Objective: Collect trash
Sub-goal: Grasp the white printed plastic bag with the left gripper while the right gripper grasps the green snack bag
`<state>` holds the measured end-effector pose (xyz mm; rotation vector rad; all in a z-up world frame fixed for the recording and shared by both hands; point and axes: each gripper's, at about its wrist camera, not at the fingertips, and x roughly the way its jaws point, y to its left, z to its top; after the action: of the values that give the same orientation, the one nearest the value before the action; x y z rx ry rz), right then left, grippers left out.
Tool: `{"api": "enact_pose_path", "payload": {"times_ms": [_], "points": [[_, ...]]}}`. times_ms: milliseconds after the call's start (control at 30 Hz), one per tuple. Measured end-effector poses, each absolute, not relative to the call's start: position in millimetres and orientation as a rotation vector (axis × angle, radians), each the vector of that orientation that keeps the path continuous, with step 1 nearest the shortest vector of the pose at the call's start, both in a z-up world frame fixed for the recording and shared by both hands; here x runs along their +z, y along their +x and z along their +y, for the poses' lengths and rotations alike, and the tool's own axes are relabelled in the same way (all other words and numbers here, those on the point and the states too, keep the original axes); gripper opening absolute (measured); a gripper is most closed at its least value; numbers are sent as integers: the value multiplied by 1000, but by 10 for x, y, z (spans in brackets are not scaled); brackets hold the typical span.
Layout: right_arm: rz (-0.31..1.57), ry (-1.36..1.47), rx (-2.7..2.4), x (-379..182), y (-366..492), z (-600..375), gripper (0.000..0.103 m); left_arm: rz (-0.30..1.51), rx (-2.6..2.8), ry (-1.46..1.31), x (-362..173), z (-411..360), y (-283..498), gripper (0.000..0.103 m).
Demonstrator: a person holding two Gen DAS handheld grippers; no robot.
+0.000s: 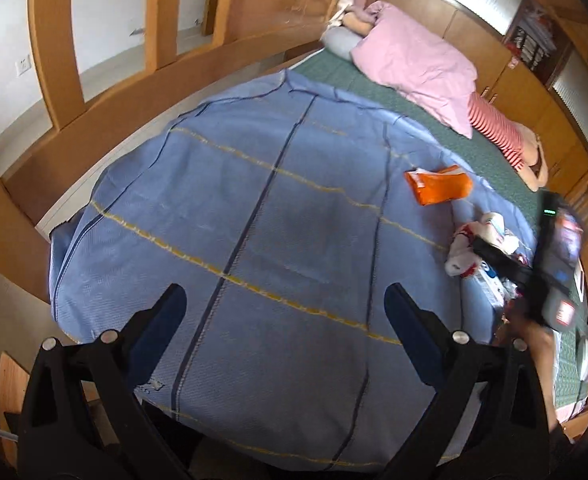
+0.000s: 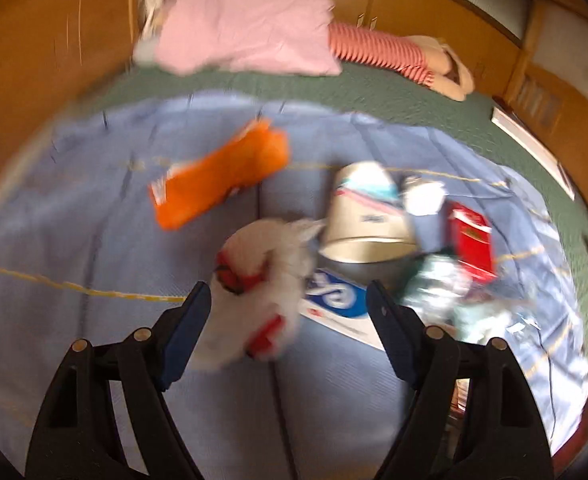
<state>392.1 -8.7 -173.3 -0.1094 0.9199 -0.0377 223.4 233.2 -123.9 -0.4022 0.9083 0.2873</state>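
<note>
My right gripper point(image 2: 288, 320) hangs wide open over the trash pile near the right edge of the blue cloth point(image 2: 74, 240), gripping nothing. A crumpled white wrapper with red print point(image 2: 254, 292) lies between my fingers, touching neither as far as the blur shows. It looks light, soft and crushable, so I judge a pinch across its bunched middle best. The paper cup point(image 2: 363, 216) beside it looks thin-walled. The orange packet point(image 2: 222, 172) lies apart. My left gripper point(image 1: 286, 316) is open and empty.
</note>
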Motion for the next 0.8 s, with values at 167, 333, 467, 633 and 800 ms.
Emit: {"api": "enact_pose_path", "payload": {"times_ms": [167,333,467,633,800], "points": [[982,-148,-41,-2102,4041,47,30,946,299,-481,-1294,2501,2267,99],[1104,335,277,-1981,3720,-195,23,917,330,-564,-1293,2625,2196,99],[1345,665,703,-2058,3272,95,23,911,364,-618,-1330,2699,2149,99],[1456,604,751,-2235,3003,375,30,948,376,-632,-1436,2725,2156,99],[1418,546,619,-2192,2949,166,59,988,381,-668,-1553,2773,2184,99]]}}
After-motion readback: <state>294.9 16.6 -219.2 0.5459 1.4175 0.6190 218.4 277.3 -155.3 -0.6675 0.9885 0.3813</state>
